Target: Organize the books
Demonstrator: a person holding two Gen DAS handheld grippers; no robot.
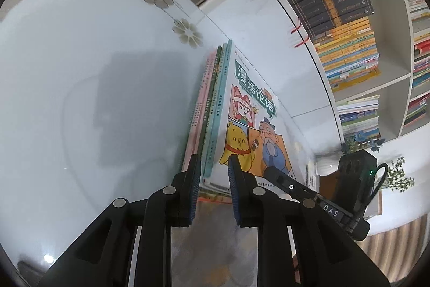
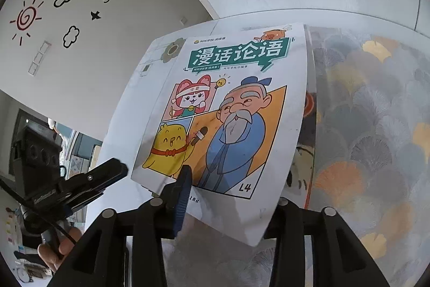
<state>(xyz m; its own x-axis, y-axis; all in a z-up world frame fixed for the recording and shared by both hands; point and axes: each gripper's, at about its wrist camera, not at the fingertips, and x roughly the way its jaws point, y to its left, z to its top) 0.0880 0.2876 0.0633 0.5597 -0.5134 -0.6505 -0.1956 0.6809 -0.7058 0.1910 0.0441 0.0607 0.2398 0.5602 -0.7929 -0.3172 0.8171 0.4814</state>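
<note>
We're hovering the left gripper (image 1: 214, 166), jaws slightly apart and gripping nothing, over the book stack's (image 1: 212, 109) near end. Right gripper (image 2: 231, 179) is straddling the comic book (image 2: 231, 109) cover's bottom edge; can't tell if clamped. Spines are running straight away from us.

Tabletop (image 1: 80, 98): I see smooth, glossy glass or lacquer, with soft reflections.
Comic book (image 2: 231, 104): glossy paper cover, smooth, slightly bowed.
Book stack (image 1: 208, 104): thin paper spines, matt.
Left gripper (image 1: 214, 168): matt black plastic, ribbed blue pads, shiny metal pins.
Right gripper (image 2: 215, 184): I see the same matt black plastic.
Tablecloth (image 2: 376, 125): patterned, under a glossy film.
Shelf unit (image 1: 403, 77): smooth white board.
</note>
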